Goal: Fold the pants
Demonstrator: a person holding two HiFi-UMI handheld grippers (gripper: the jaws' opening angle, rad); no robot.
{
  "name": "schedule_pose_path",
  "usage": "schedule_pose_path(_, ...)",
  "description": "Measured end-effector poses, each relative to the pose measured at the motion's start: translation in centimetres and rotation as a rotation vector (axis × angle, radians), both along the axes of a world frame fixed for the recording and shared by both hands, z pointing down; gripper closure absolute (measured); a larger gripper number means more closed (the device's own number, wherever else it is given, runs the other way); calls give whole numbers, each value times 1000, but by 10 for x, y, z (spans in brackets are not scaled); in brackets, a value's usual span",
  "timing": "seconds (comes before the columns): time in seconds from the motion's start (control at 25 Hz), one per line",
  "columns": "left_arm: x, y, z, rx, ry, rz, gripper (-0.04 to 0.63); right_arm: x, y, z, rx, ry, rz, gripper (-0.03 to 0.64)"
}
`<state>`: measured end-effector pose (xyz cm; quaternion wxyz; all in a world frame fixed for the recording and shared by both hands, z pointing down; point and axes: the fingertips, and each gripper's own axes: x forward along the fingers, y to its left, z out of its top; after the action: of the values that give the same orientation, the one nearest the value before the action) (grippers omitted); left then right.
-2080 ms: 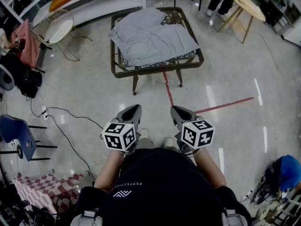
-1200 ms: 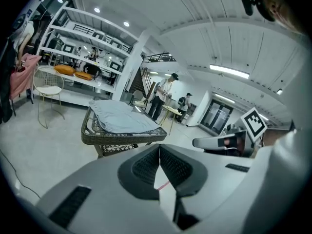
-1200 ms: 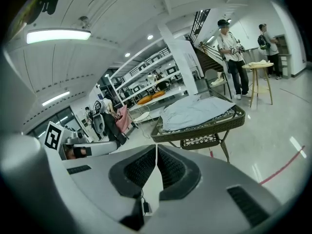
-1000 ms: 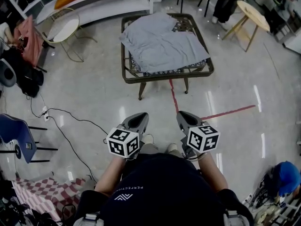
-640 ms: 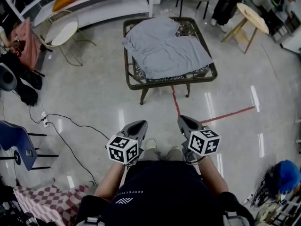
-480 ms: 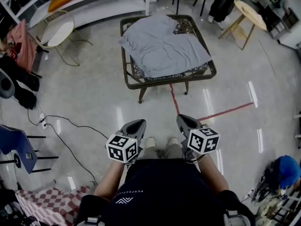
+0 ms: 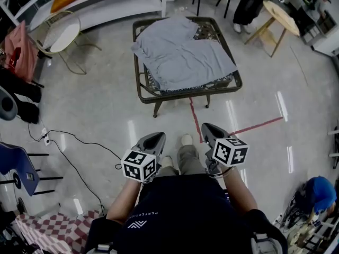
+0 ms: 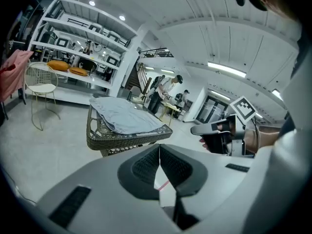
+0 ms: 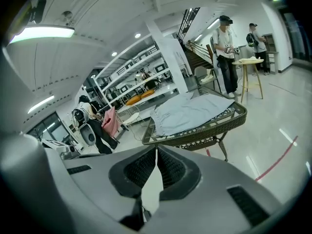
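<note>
Grey pants [image 7: 183, 51] lie spread flat on a low wicker table [image 7: 143, 91] ahead of me, also in the left gripper view as pants [image 8: 124, 117] and in the right gripper view as pants [image 9: 192, 111]. My left gripper [image 7: 155, 138] is held near my waist, well short of the table, its jaws shut and empty [image 8: 159, 156]. My right gripper [image 7: 207, 128] is level with it on the other side, jaws shut with nothing between them [image 9: 156, 160]. One foot [image 7: 186, 140] is stepped forward between them.
A red tape line [image 7: 254, 125] crosses the shiny floor. A black cable [image 7: 74, 142] trails at the left. A round wire chair [image 7: 61, 33] and white shelving [image 7: 106, 1] stand at the back left, a wooden stool [image 7: 278, 15] and a person [image 7: 246, 4] at the back right.
Over the earlier frames I have walked toward the table, which shifted about in the head view. One foot has stepped forward between the grippers. Both grippers stay shut and empty.
</note>
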<state>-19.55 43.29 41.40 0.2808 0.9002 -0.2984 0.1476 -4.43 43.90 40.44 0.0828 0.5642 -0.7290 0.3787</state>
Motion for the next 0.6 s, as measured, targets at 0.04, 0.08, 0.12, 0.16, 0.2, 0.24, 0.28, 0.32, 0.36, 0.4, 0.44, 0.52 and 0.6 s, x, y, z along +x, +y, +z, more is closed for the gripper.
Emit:
schedule_pose_path(0.04,1,-3,0,-1,0,-11,584,0,-6,1,2,2,-10,578)
schedule_pose_path(0.08,2,-6,-1,1,-2,-21,586,-1,-14,0,7,6,-24,578)
schedule_pose_path(0.12,2,-11,-2,5,-7,-31,584,-2,-22,-1,15,12,-41,578)
schedule_pose_path(0.16,3,-16,-2,12,-13,-41,586,-3,-30,-2,24,18,-60,578)
schedule_pose_path(0.2,5,-22,-2,20,-20,-51,586,-2,-37,-3,33,25,-79,578)
schedule_pose_path(0.24,7,-28,-2,32,-25,-61,584,-1,-44,-3,39,32,-97,578)
schedule_pose_path(0.28,10,-34,-1,49,-31,-68,584,3,-50,-2,42,37,-110,578)
schedule_pose_path(0.32,14,-40,0,69,-38,-73,586,9,-55,-1,42,40,-118,578)
schedule_pose_path(0.36,19,-45,1,86,-51,-74,586,15,-59,1,38,41,-124,578)
schedule_pose_path(0.4,23,-51,4,99,-68,-72,584,22,-63,4,32,41,-128,578)
schedule_pose_path(0.44,28,-57,6,105,-87,-69,584,30,-67,6,24,41,-132,578)
schedule_pose_path(0.52,39,-70,10,102,-112,-72,586,46,-77,10,8,42,-136,578)
schedule_pose_path(0.6,52,-84,12,87,-111,-83,586,63,-87,13,-4,38,-141,578)
